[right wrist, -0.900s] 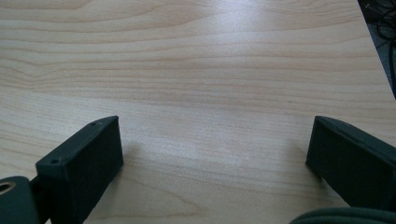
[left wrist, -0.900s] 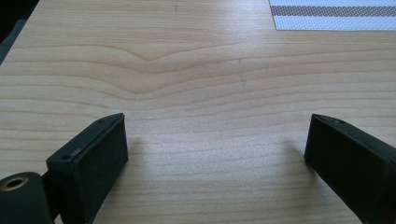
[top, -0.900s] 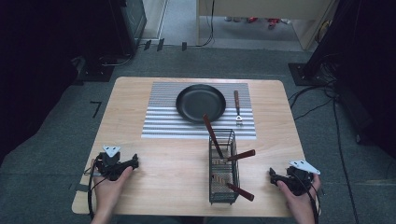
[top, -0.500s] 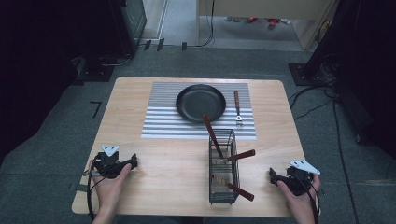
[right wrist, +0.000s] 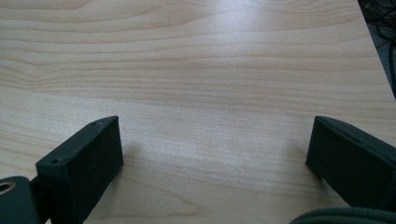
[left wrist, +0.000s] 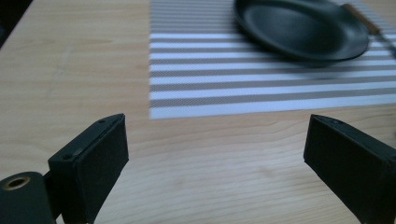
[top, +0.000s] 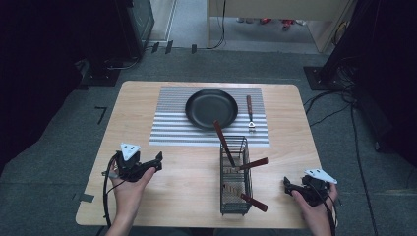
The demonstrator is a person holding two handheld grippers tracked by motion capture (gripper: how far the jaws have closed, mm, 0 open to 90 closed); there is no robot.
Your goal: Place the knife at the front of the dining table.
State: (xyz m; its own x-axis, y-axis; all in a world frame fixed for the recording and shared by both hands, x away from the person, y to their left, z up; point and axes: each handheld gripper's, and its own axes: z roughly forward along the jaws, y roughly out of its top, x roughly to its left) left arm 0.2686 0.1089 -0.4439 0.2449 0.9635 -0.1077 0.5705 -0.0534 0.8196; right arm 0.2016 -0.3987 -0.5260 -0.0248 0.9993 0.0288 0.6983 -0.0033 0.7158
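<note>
Pan [left wrist: 303, 28] cut off above left gripper [left wrist: 215, 154]

We hold the left tool [top: 158, 160] and the right tool [top: 286, 184] low, well apart, both with jaws spread wide and empty.

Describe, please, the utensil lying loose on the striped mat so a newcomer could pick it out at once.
Find the striped mat at the table's far middle, with the black pan on it. Just right of the pan lies a utensil with a brown handle and metal head, flat on the mat, unlike those standing in the wire basket.
</note>
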